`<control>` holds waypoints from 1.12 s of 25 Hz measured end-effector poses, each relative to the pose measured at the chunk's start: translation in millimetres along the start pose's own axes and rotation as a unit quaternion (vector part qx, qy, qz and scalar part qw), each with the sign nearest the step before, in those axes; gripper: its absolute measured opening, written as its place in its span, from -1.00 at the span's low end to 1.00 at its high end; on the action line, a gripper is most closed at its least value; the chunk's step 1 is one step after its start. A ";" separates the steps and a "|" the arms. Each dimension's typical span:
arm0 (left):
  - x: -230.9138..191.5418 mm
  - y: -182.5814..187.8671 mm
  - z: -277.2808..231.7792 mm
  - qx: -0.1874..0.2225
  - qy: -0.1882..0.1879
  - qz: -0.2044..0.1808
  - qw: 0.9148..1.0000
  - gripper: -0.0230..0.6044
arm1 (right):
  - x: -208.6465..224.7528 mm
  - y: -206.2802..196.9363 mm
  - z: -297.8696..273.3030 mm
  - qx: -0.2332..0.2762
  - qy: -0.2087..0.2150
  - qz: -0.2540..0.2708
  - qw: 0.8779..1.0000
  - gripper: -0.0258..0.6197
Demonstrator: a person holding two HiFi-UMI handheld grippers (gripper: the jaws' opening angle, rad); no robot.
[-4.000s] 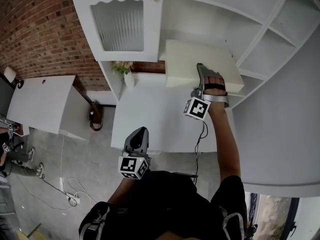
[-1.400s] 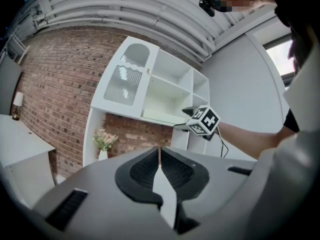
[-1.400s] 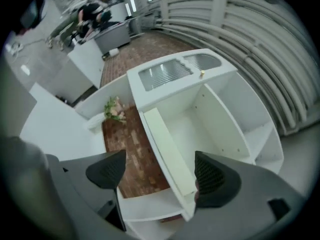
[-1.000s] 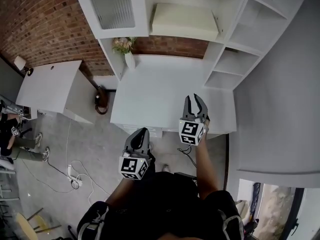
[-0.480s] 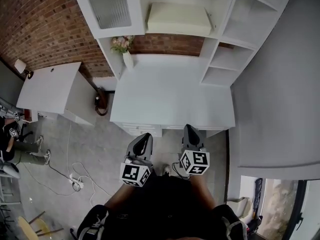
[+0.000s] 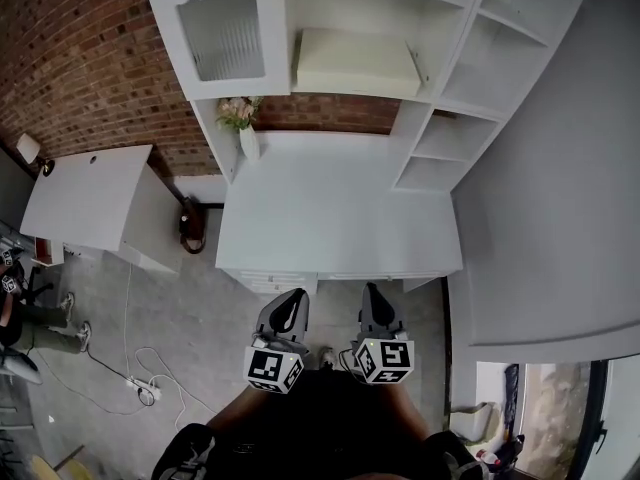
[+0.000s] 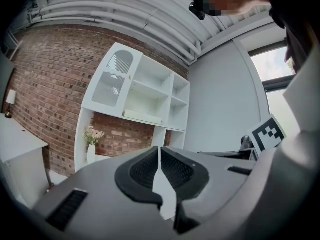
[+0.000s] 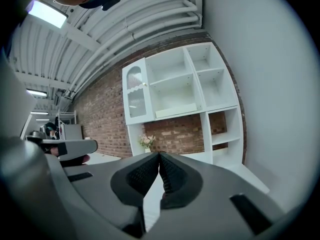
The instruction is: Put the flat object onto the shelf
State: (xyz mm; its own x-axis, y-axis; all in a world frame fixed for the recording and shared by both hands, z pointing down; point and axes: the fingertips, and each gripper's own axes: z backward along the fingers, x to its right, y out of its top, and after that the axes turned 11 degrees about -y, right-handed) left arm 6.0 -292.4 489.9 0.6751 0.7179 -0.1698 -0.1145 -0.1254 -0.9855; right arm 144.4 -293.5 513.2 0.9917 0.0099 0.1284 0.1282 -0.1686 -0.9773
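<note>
Red brick wall (image 6: 90, 58) at far left, with a small white side table (image 6: 85, 198) against it. A white power strip with cable (image 6: 140, 390) lies on the grey concrete floor (image 6: 170, 308) below. A white vase with pale flowers (image 6: 243, 128) stands at the back left corner of the white desk top (image 6: 340, 208). Above the vase is a white cupboard door with ribbed glass (image 6: 225, 33), closed.

Just right of the door, the flat cream rectangular panel (image 6: 355, 63) lies flat in the wide middle compartment of the white shelf unit (image 6: 440, 103). Nothing touches it, and both gripper views show it from afar in the same place.

The left gripper (image 6: 291, 301), grey with black ribbed pads and a marker cube, is held low by the person's body, in front of the desk's near edge. Its jaws meet at the tips with nothing between them. The right gripper (image 6: 371, 296) is just beside it at the same height, well apart from the shelf. Its jaws are pressed together too and hold nothing.

Smaller open compartments step down the right side of the shelf unit. A plain grey wall (image 6: 550, 188) is at far right.
</note>
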 end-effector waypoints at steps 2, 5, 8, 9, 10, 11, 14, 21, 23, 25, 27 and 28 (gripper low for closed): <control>-3.9 2.7 -0.5 0.003 -0.001 0.000 1.000 -0.85 | -6.6 -0.5 0.0 0.000 0.005 -0.001 1.000 -0.84; -7.8 5.1 -1.0 0.008 -0.002 -0.001 1.000 -0.85 | -14.2 -2.6 0.7 0.002 0.016 -0.003 1.000 -0.84; -13.0 7.1 1.8 0.007 0.000 -0.005 1.000 -0.85 | -20.5 -6.5 -1.3 -0.004 0.023 -0.002 1.000 -0.84; -14.5 6.5 3.2 0.006 0.001 -0.005 1.000 -0.85 | -22.5 -8.7 -2.1 -0.008 0.026 0.003 1.000 -0.84; -16.1 5.0 4.5 0.004 0.002 -0.005 1.000 -0.85 | -24.3 -11.1 -2.7 -0.011 0.028 0.011 0.999 -0.84; -17.9 3.1 5.7 0.003 0.003 -0.003 1.000 -0.85 | -25.8 -13.0 -3.4 -0.013 0.029 0.017 0.999 -0.84; -23.6 0.9 8.0 0.002 0.006 0.002 1.000 -0.85 | -29.3 -14.6 -4.5 -0.014 0.027 0.017 0.999 -0.84; -30.3 2.7 12.7 0.003 0.001 0.000 1.000 -0.85 | -41.2 -19.9 -5.5 -0.016 0.030 0.018 0.999 -0.84; -29.9 1.1 13.5 0.003 -0.003 0.001 1.000 -0.85 | -41.9 -21.3 -5.0 -0.016 0.029 0.019 0.999 -0.84; -30.1 0.9 13.8 0.003 -0.005 0.002 1.000 -0.85 | -42.3 -21.6 -4.4 -0.016 0.027 0.020 0.999 -0.84; -30.4 2.1 14.2 0.005 -0.005 0.002 1.000 -0.85 | -43.4 -21.1 -3.4 -0.015 0.026 0.020 0.999 -0.84; -30.5 2.7 14.4 0.006 -0.005 0.001 1.000 -0.85 | -44.1 -20.6 -3.1 -0.014 0.026 0.020 0.999 -0.84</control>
State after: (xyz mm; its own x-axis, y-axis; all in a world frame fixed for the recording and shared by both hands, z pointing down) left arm -25.4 -304.7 492.4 0.6680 0.7240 -0.1721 -0.1248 -0.1190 -0.9850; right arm 98.1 -293.5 528.1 0.9940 -0.0488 0.0977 0.0865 -0.1950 -0.9770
